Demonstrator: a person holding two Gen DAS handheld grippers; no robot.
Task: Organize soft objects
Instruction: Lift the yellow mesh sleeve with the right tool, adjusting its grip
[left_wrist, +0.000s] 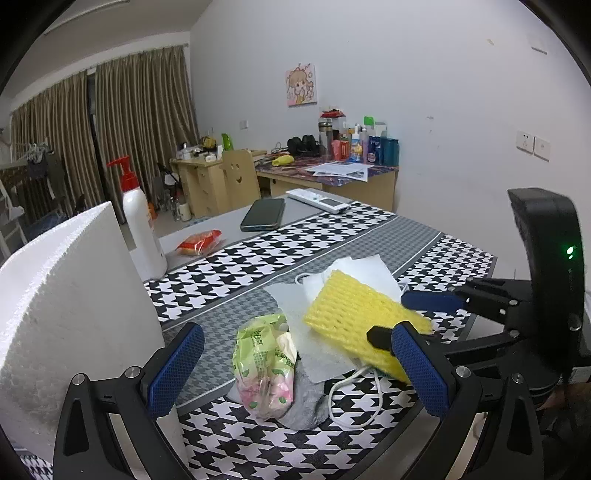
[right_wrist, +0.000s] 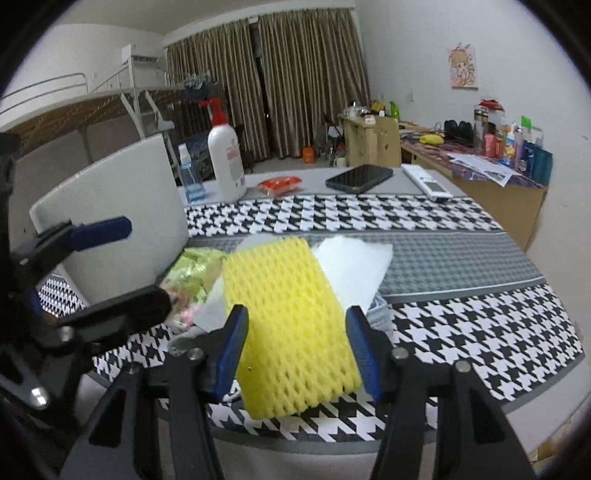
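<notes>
My right gripper (right_wrist: 295, 343) jaws part open astride the yellow foam net (right_wrist: 291, 325), pads not pressing, net atop the pile near the counter (right_wrist: 480, 332) edge, my left gripper (left_wrist: 291, 369) jaws wide and empty, white foam block (left_wrist: 74, 295) crowding left, open cloth beyond.

The left wrist camera sits low behind its own blue-padded fingers (left_wrist: 173, 365), angled down across the houndstooth tablecloth (left_wrist: 258, 254) toward the far desk and white wall. The right wrist camera looks from the table's near edge, close over the yellow foam net (right_wrist: 291, 325), facing the curtains (right_wrist: 295, 81). Both share the net, pump bottle (left_wrist: 142, 225), phone (right_wrist: 360, 178) — and each other's gripper.
</notes>
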